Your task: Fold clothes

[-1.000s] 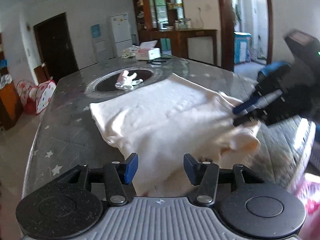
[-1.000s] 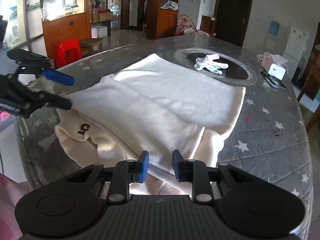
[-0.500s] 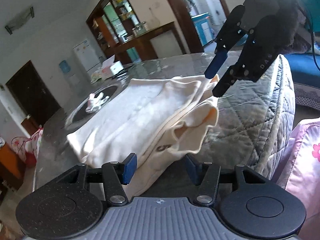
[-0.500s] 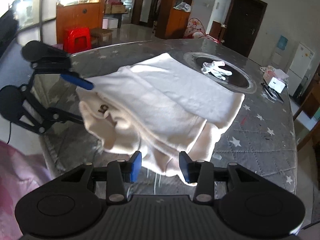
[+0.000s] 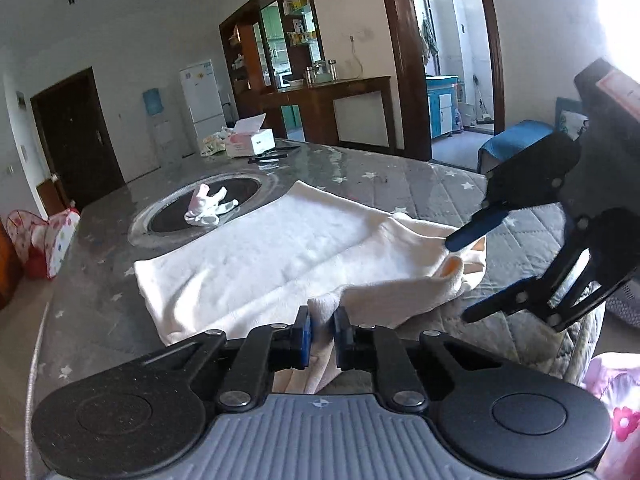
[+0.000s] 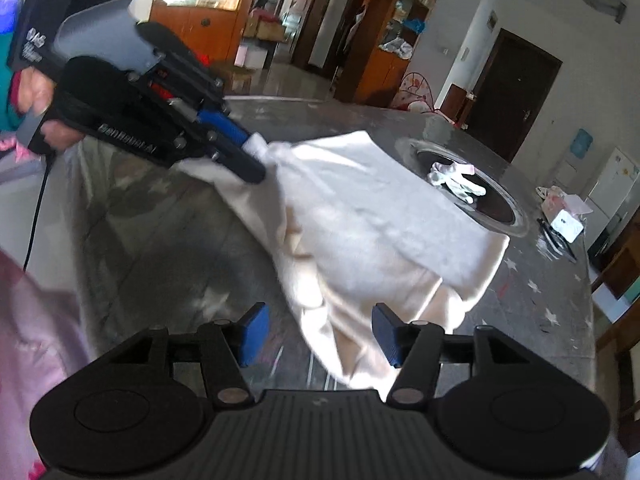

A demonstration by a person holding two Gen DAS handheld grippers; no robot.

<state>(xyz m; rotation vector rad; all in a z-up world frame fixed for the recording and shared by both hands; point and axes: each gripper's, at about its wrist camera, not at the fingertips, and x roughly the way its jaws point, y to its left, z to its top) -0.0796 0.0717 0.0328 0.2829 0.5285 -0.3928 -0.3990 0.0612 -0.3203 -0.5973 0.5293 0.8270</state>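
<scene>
**Left gripper pinches the garment, right stands open**

Left wrist view: the left gripper has just closed its jaws on a fold of the cream garment, which spreads ahead over the table.

Right wrist view: the right gripper has been opening; its jaws stand apart, cloth lying loose between them.

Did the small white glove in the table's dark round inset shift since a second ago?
No. The white glove lies in the same spot inside the dark round inset, just as before; only the cream garment and the tongs moved around it.

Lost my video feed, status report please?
Left gripper just closed, shut on cream cotton garment. Right gripper opening, cloth between, unpinched. White glove beyond garment, clear.
</scene>
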